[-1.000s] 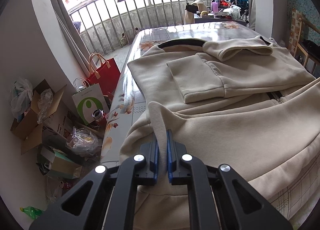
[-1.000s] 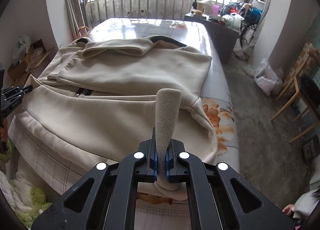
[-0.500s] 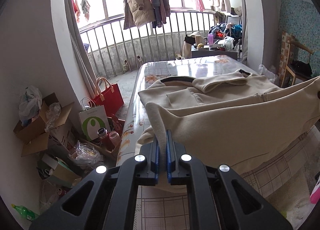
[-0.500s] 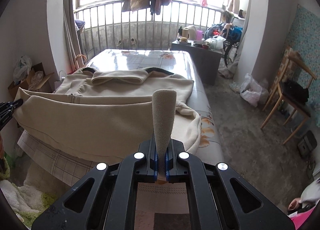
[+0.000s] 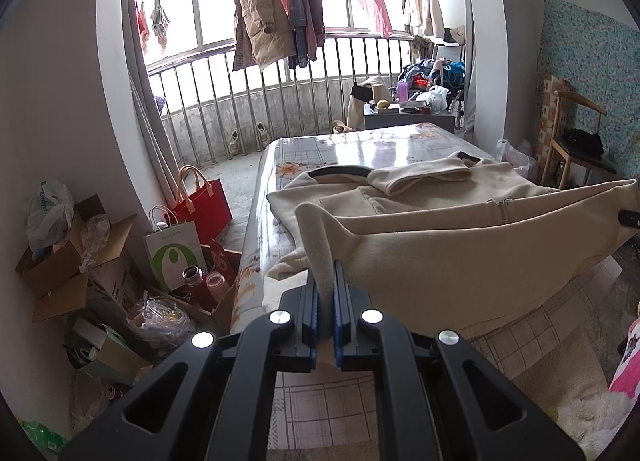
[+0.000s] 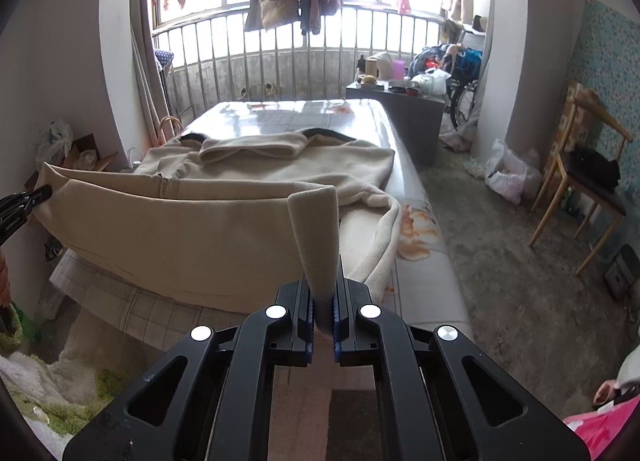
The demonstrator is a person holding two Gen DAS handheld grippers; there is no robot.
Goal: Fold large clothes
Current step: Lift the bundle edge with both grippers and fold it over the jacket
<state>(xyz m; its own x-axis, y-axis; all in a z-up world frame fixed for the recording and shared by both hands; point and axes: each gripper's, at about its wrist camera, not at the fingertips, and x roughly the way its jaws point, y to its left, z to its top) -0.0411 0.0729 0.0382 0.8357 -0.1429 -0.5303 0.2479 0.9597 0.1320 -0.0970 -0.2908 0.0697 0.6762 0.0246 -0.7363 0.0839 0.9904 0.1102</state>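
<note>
1. Your left gripper (image 5: 326, 303) is clamped on one bottom corner of the cream fleece jacket (image 5: 432, 249), and your right gripper (image 6: 323, 301) is pinched shut on the opposite bottom corner, so the hem hangs stretched in the air between them.

2. The jacket's upper half lies flat on the table (image 6: 304, 113), collar toward the far edge near the railing (image 5: 280, 101); the lifted lower half spans the near edge, above the checked cloth (image 6: 132, 309).

3. The likeliest trouble is a slipped corner. The fleece is thick, soft and napped, and each claw holds only a narrow rolled tab of it; pulling the hem tauter could drag that tab out from between the pads.

4. The tabletop is glossy and mirror-smooth. If you haul toward yourself rather than carrying the hem forward, I'd expect the whole garment to slide off the near edge.

5. One ribbed cuff and sleeve (image 6: 384, 245) trails loose at the table's right edge. It could get trapped under the fold and leave a lump, or slip over the side.

6. The folded-down collar and patch pocket (image 5: 352, 199) add bulk near the far end, so a hem laid on them may sit uneven.

7. Keep both corners level; a tilt would skew the crease.
</note>
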